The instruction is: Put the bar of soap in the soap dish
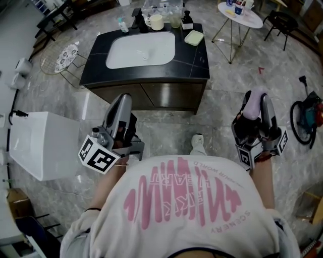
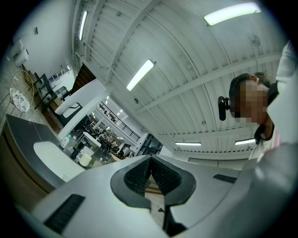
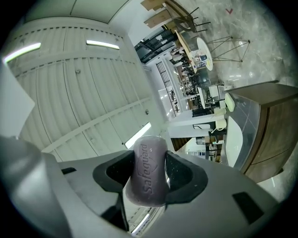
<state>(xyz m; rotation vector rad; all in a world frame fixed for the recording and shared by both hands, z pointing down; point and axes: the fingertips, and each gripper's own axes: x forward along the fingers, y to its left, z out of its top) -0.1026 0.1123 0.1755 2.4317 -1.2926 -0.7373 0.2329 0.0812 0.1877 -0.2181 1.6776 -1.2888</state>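
Note:
A lilac bar of soap (image 3: 148, 171) stamped "Safeguard" stands on edge between the dark pads of my right gripper (image 3: 150, 173), which is shut on it. In the head view the soap (image 1: 255, 94) shows pale at the tip of the right gripper (image 1: 255, 101), over the floor in front of the vanity's right end. The pale green soap dish (image 1: 194, 37) sits on the dark countertop (image 1: 194, 63), right of the white basin (image 1: 142, 49). My left gripper (image 1: 122, 103) hangs before the vanity's left half. Its pads (image 2: 139, 175) meet with nothing between them.
A cup (image 1: 157, 21), bottles and a clear box line the back of the counter. A white box-like unit (image 1: 43, 143) stands at the left, and a round side table (image 1: 241, 14) and chairs at the far right. A wheeled tool (image 1: 308, 117) lies right of me.

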